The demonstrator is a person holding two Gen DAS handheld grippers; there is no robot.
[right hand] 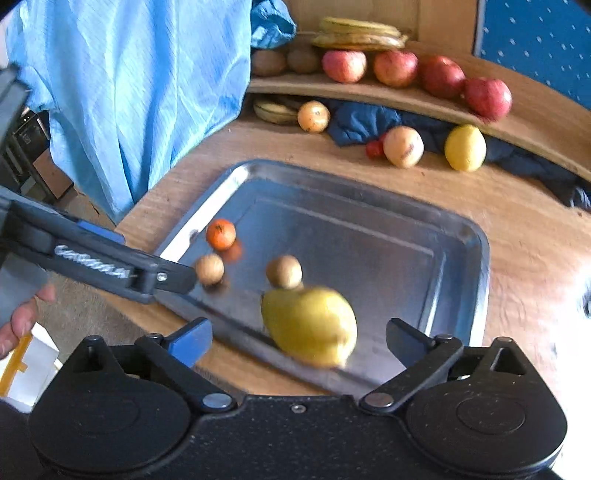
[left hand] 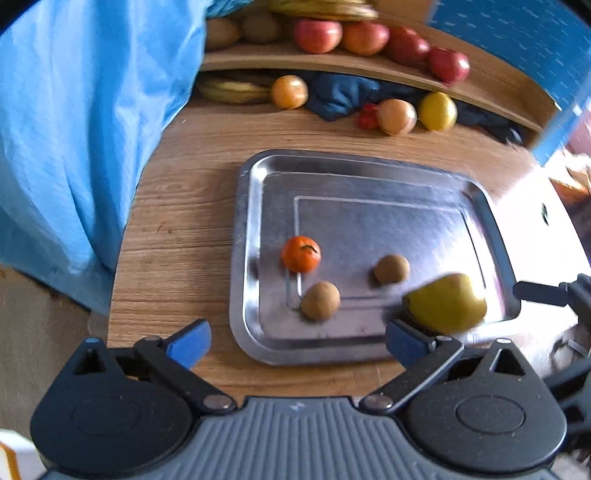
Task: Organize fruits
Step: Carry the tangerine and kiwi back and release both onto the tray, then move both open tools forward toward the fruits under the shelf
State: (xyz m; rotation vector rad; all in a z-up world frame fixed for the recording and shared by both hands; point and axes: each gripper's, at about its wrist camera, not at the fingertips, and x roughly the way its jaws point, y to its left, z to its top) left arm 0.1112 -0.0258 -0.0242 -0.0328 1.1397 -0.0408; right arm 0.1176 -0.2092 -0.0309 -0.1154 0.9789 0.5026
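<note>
Right gripper (right hand: pixel 299 345): jaws spread wide, nothing clamped. The blurred yellow-green pear (right hand: pixel 310 325) sits between the jaws and slightly ahead, over the near rim of the rectangular steel tray (right hand: pixel 476 236). Cannot tell whether the pear rests on the tray or is in the air; blur suggests motion. Its long axis runs roughly 10 to 4 o'clock in the right wrist view.

Left gripper (left hand: pixel 297 341): jaws also wide and empty, poised over the tray's near edge. From here the pear (left hand: pixel 445 302) lies at about 2 o'clock, just beyond the right-side finger (left hand: pixel 406 343).

Also on the tray: small orange tangerine (left hand: pixel 301 253) at 11 o'clock in the left wrist view, and two round brown fruits (left hand: pixel 320 300) (left hand: pixel 391 269), all apart from each other.

Wooden tabletop (left hand: pixel 177 221) carries the tray. Far side: curved wooden shelf (left hand: pixel 332 61) with red apples (left hand: pixel 317 35), loose fruit below.

Judgement: the right gripper is nearer and already straddles the pear; closing across its narrow width looks feasible.
</note>
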